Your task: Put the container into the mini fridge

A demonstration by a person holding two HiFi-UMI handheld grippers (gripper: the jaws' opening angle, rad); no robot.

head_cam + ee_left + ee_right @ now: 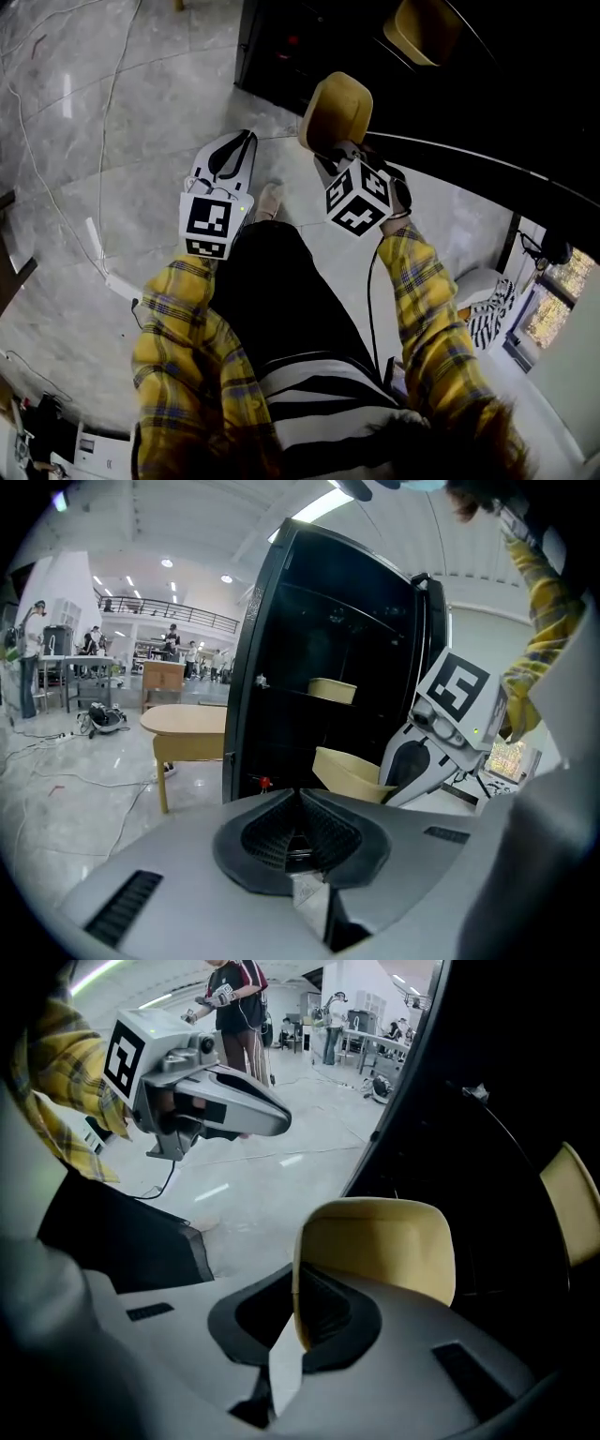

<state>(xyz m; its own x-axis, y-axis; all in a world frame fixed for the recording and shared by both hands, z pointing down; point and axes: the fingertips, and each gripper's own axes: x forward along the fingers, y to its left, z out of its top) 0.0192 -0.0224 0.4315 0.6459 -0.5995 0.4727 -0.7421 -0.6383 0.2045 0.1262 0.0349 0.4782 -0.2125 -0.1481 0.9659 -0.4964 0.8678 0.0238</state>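
In the right gripper view, the right gripper (300,1312) is clamped on one side wall of the pale yellow container (380,1246): one jaw lies inside the wall and one outside, closed down to the wall's thickness. The container is carried on its side, tipped away from the camera. From the head view the same gripper (336,155) shows at the end of a yellow plaid sleeve (427,309), with the container (337,111) out past its marker cube.

Beside it, the left gripper (300,794) has its ribbed pads pressed together with nothing between them. It hangs over the grey floor (112,141) just left of the right gripper (441,733), apart from it and from the fridge, above a shoe (269,199).

Just beyond, the container (349,772) sits at the mouth of the black mini fridge (253,667), level with its lower compartment. Whether it has crossed the front edge cannot be told. The dark space behind it looks open. Higher up, a second yellow container (332,690) rests on a shelf inside.

Left of the fridge, the floor is open, crossed by thin cables (103,112). Further back stands a round wooden table (187,722).
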